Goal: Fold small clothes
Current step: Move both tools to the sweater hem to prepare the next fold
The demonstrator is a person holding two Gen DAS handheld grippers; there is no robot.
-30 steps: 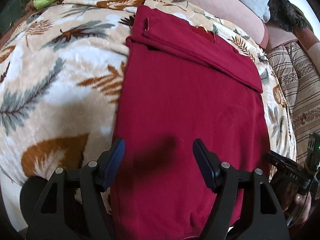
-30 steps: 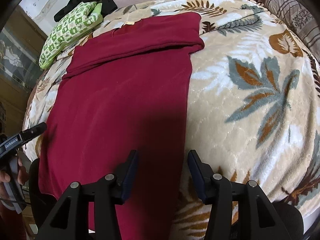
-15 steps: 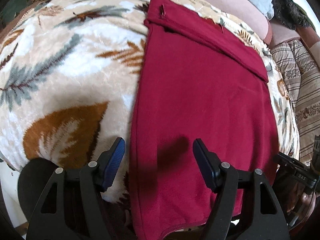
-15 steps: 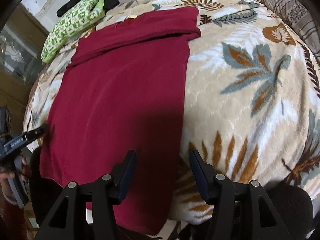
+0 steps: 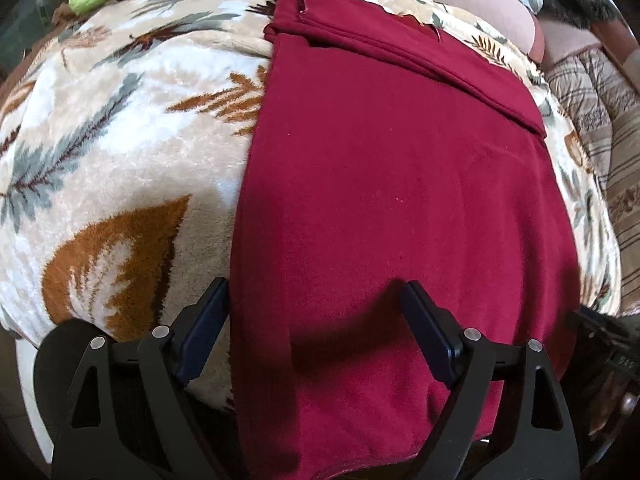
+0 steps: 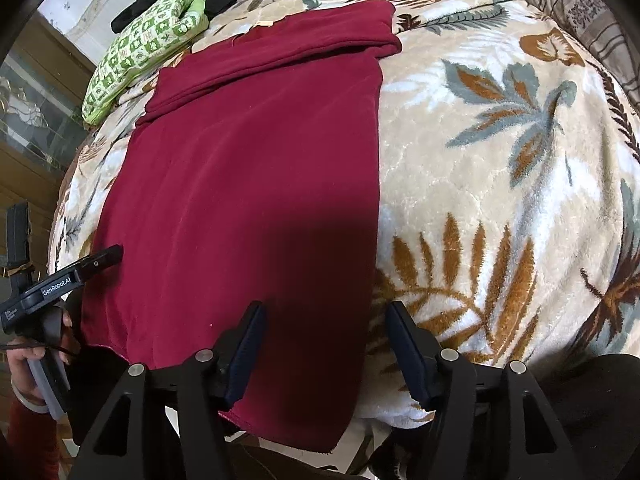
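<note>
The dark red garment lies flat on the leaf-patterned blanket, its far end at 12 o'clock already folded over. It looks soft and limp — best taken at the two near corners. The left tool and the right tool are both opening, nothing gripped. The near hem is cut off from view.

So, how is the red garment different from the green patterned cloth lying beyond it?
The red garment is one plain dark red; the green patterned cloth is light green with a printed check. The red garment lies spread flat with its far end folded over; the green cloth is bunched at the bed's far corner. Both rest on the leaf-print blanket.
</note>
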